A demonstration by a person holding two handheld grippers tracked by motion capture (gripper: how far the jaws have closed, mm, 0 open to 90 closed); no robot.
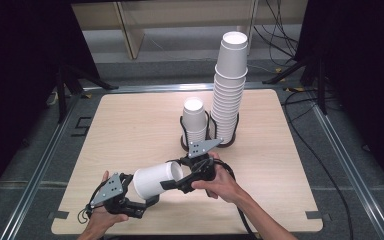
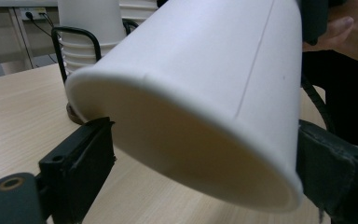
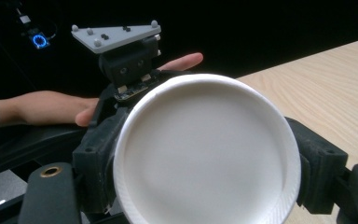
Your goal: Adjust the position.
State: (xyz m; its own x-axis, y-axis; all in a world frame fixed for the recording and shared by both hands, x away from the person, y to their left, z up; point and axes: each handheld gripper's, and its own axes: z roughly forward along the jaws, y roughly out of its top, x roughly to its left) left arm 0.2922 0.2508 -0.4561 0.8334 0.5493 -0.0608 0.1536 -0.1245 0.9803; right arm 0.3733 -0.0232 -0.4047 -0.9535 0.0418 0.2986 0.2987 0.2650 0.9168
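White paper cup (image 1: pixel 156 180) is lying sideways in the air just above the table (image 1: pixel 130 120), between both grippers. Right gripper (image 1: pixel 171 183) is clamping it near the open rim, jaws pressing either side. Left gripper (image 1: pixel 147 201) is flanking the base end; jaws are looking near or touching, can't tell if gripping. Cup is likely very light, thin-walled, crushing easily, a bit slick, so pinching gently near the stiffer rolled rim or base is safest. Two cup stacks (image 1: pixel 228 95) are standing in a wire holder (image 1: pixel 184 131) behind.
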